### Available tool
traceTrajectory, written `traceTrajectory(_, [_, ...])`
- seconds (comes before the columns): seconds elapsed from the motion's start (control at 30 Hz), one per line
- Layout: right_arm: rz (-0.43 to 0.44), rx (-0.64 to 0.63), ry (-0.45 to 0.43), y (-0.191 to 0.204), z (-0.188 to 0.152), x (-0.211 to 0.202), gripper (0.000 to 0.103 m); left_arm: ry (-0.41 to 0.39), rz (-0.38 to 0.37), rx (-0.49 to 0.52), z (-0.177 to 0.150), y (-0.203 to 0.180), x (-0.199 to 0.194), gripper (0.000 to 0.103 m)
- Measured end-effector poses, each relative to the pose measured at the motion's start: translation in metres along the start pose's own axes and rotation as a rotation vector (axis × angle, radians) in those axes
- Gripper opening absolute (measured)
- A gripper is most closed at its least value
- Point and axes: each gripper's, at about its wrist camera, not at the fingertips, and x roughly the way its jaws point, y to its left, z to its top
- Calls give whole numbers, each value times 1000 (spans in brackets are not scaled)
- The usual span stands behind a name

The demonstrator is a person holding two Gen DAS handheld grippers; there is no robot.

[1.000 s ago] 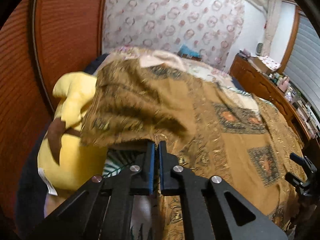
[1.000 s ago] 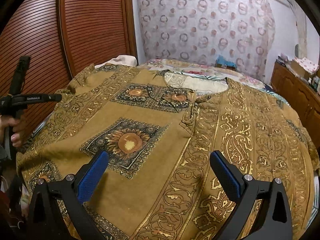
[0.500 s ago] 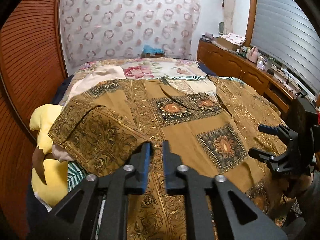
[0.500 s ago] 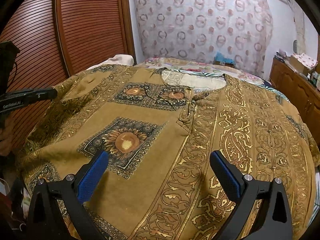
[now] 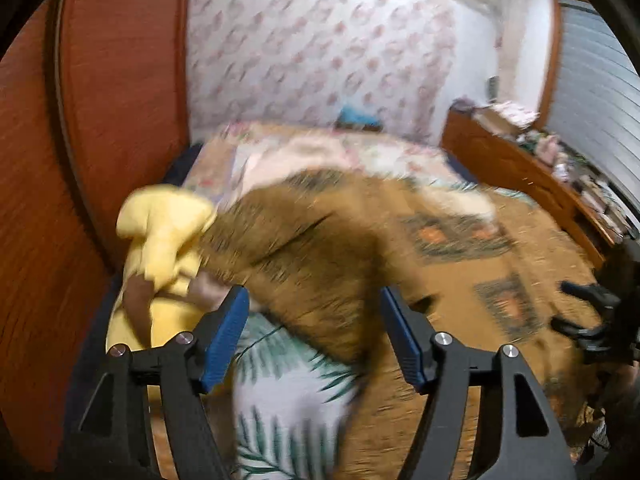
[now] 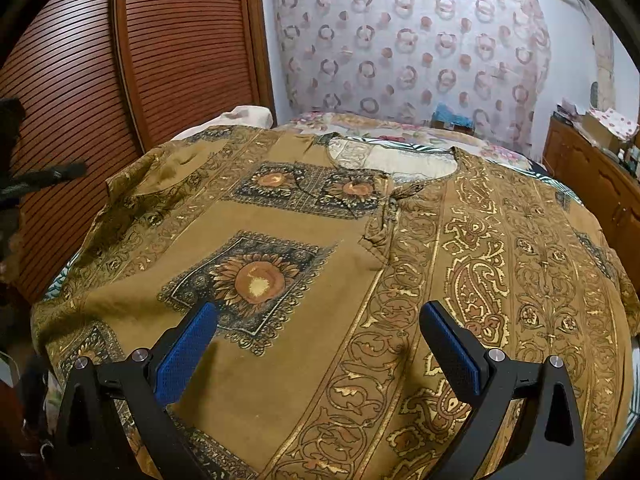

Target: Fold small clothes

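Observation:
A mustard-brown tunic (image 6: 280,216) with gold paisley bands and sunflower squares lies spread flat on the bed, neckline at the far side. My right gripper (image 6: 320,312) hovers open over its near hem with nothing between the blue pads. The left wrist view is motion-blurred. In it my left gripper (image 5: 313,296) has its jaws opening, and the tunic's left sleeve (image 5: 320,248) lies folded inward just ahead of the fingertips, with neither pad pressing it. The right gripper (image 5: 588,320) shows as a dark shape at that view's right edge.
A yellow plush toy (image 5: 160,240) lies against the bed's left side by the louvred wooden wardrobe doors (image 6: 180,60). A palm-leaf sheet (image 5: 288,400) shows beneath the tunic. A cluttered wooden dresser (image 5: 520,168) runs along the right wall, with a patterned curtain (image 6: 400,40) behind.
My left gripper went from shut on the sleeve edge to wide apart, letting the sleeve go, and its view swung. The right gripper has not moved.

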Motion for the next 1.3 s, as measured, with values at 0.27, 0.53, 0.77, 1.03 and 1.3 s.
traceTrajectory(0.27, [115, -50, -13, 29, 17, -1, 101, 83, 7, -85, 1, 21, 57, 69])
traceTrajectory(0.53, [149, -82, -5, 43, 25, 12, 101, 118, 22, -74, 10, 21, 79, 56])
traceTrajectory(0.77, [165, -78, -21, 47, 36, 17, 101, 127, 30, -87, 9, 28, 81, 22])
traceTrajectory(1.03, [151, -84, -24, 48, 29, 17, 101, -25, 64, 13, 23, 5, 44, 7])
traceTrajectory(1.3, [118, -42, -59, 28, 32, 0, 101, -109, -67, 169, 67, -76, 12, 7])
